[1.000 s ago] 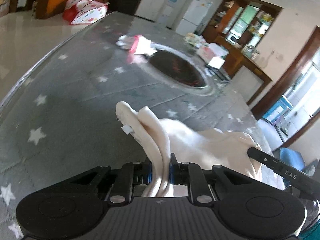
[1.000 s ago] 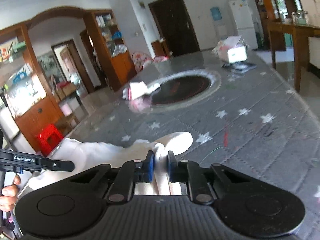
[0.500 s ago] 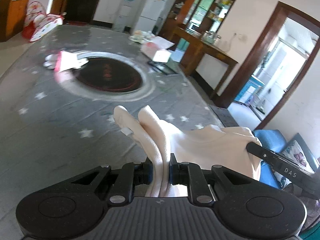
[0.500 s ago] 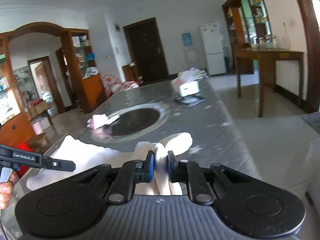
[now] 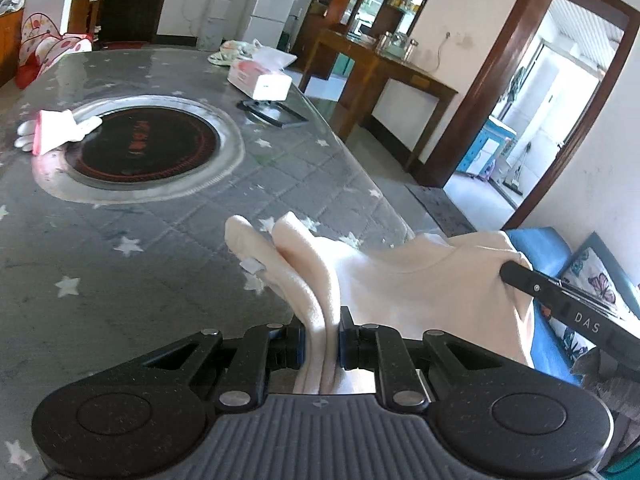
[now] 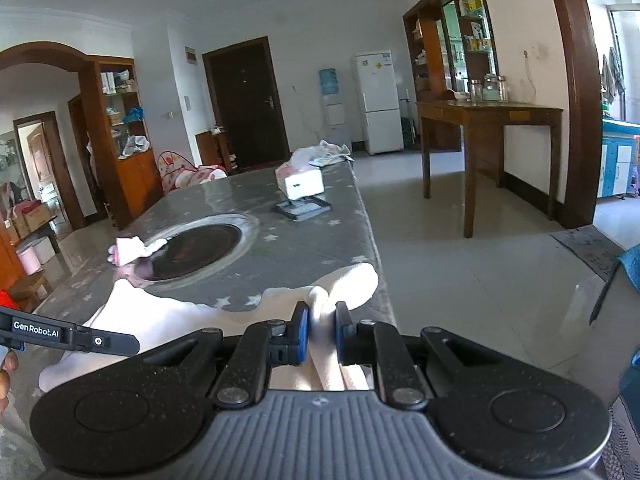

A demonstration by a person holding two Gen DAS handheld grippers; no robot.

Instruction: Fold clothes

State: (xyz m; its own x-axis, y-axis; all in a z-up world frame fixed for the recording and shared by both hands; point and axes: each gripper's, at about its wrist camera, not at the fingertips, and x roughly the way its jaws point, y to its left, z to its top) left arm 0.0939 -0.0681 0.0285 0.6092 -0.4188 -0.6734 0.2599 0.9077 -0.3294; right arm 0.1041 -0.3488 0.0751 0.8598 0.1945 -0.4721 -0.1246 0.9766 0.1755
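Observation:
A cream garment (image 5: 400, 276) hangs stretched between my two grippers above the near end of the grey star-patterned table (image 5: 120, 248). My left gripper (image 5: 322, 340) is shut on a doubled fold of it, and a small white label shows on that fold. My right gripper (image 6: 322, 334) is shut on the other bunched edge of the cream garment (image 6: 160, 316). In the left wrist view the right gripper's black finger (image 5: 560, 300) shows at the cloth's far corner. The left gripper's black finger (image 6: 72, 334) crosses the left of the right wrist view.
A round dark hob (image 5: 144, 148) is set in the table, with a folded pink and white cloth (image 5: 56, 132) at its left rim. Behind it lie a tissue box (image 5: 260, 80) and a dark flat device (image 5: 276, 114). The table's right edge drops to tiled floor; a wooden side table (image 6: 488, 120) stands beyond.
Both grippers have swung to the right with the garment still held between them; the table now sits further left in both views and the floor and doorway have come into sight.

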